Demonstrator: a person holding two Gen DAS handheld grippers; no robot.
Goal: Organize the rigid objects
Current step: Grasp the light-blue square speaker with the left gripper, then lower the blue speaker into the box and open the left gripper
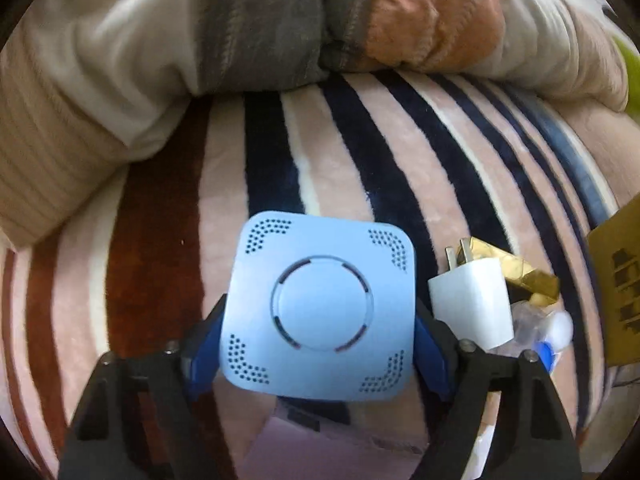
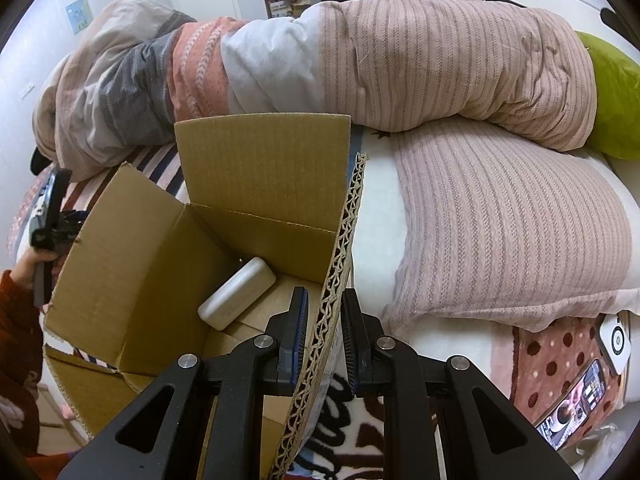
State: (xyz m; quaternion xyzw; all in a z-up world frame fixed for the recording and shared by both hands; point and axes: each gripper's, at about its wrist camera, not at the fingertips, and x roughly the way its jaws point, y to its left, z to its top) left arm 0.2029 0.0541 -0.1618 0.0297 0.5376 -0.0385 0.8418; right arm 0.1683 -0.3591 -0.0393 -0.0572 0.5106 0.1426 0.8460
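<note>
Bedding formed the carrying surface: a pink plush blanket with dark stripes, bounded at its far edge by a heaped quilt. An open brown corrugated cardboard box stood on it, holding one white rounded-rectangular case against its far wall. The right gripper was clenched on the box's near-right flap, steadying it. Over the blanket's middle, the left gripper straddled a pale-blue square plastic device with perforated corners; its blue pads flanked the sides without clearly pressing, so the grasp was judged incomplete. A white plug-in charger lay just beside the device's right edge, with a gold-wrapped block behind it. Risks judged: a pad catching the charger; the soft surface letting the device tilt during closure.
</note>
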